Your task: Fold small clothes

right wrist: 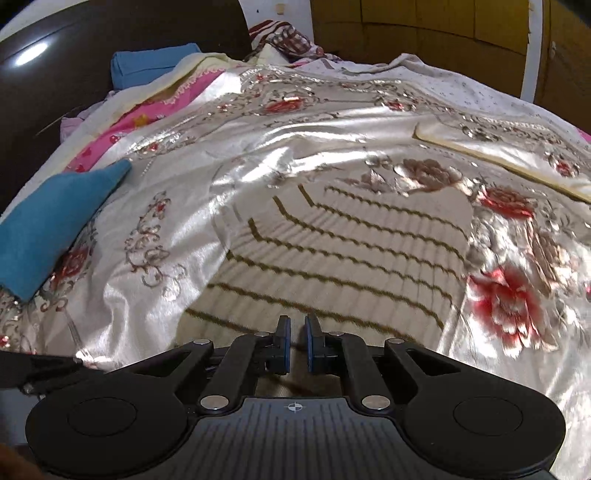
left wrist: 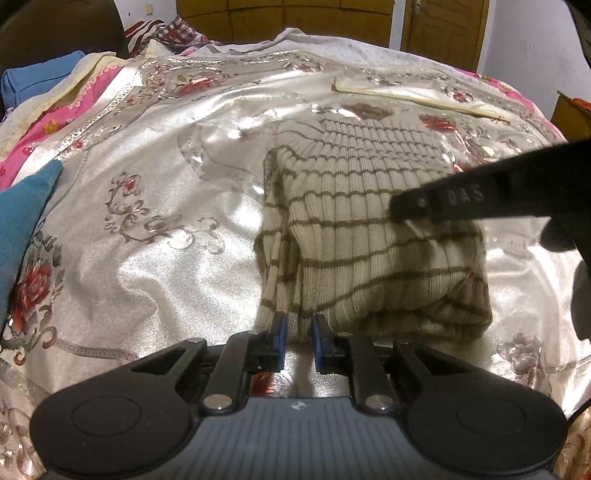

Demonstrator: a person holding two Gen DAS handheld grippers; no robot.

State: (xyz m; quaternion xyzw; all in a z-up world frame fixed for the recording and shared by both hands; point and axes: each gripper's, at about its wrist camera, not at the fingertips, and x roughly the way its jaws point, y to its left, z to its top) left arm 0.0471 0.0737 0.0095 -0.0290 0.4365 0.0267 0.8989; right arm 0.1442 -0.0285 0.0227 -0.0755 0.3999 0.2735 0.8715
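Note:
A cream ribbed knit garment with thin brown stripes (left wrist: 369, 229) lies folded on the shiny floral bedspread (left wrist: 155, 266). My left gripper (left wrist: 299, 325) is at its near edge, the blue pads narrowly apart with a fold of the knit between them. The right gripper's black finger (left wrist: 480, 195) reaches over the garment from the right. In the right wrist view the garment (right wrist: 332, 258) lies flat ahead, and my right gripper (right wrist: 297, 328) hovers over its near edge, pads close together with a small gap, nothing clearly held.
A blue cushion (right wrist: 55, 229) lies at the left. A blue pillow (right wrist: 147, 66) and pink patterned bedding (right wrist: 147, 118) are at the back left. A folded-over bedspread corner (right wrist: 498, 147) is at the back right. Wooden wardrobe doors (right wrist: 424, 22) stand behind.

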